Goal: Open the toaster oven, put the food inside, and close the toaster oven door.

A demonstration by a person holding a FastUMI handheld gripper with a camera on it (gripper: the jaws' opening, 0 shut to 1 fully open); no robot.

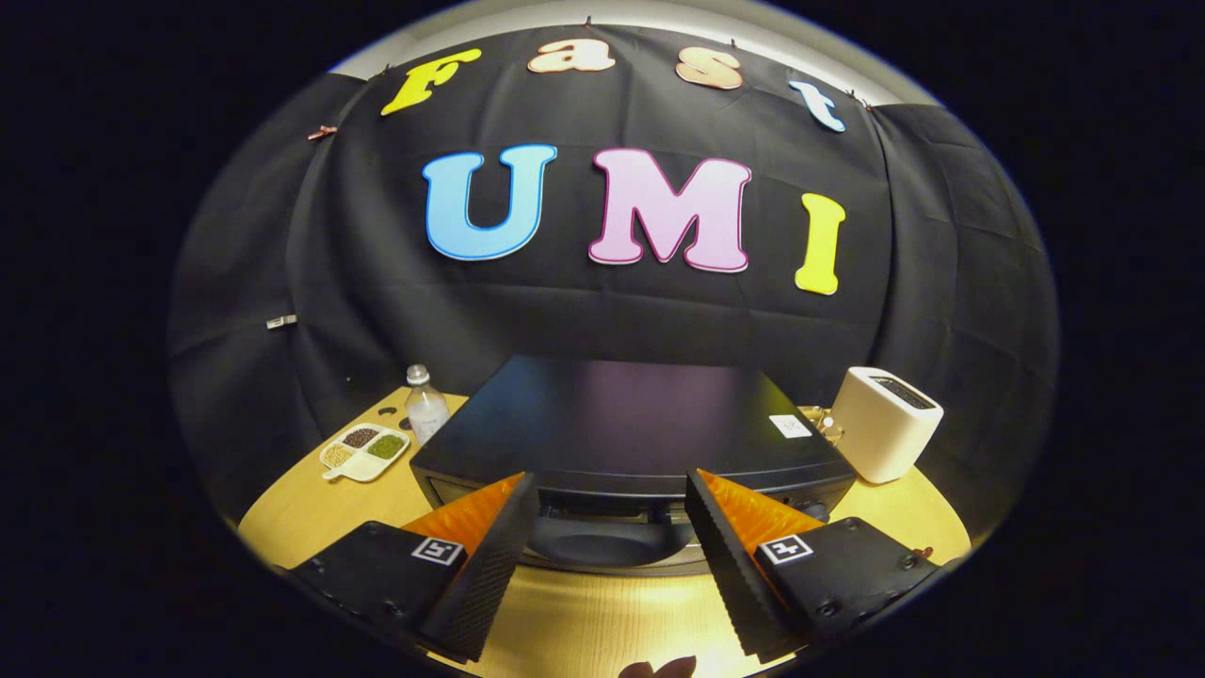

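The gripper is hovering with jaws wide apart, nothing between them. The toaster oven is sitting just ahead on the tabletop. Door looks rigid, probably slick, so I'd grab the handle up top.

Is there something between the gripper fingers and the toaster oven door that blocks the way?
Nothing visible does. The gripper is open, and the toaster oven sits just ahead of its fingers on the table, with its door handle showing in the gap between them.
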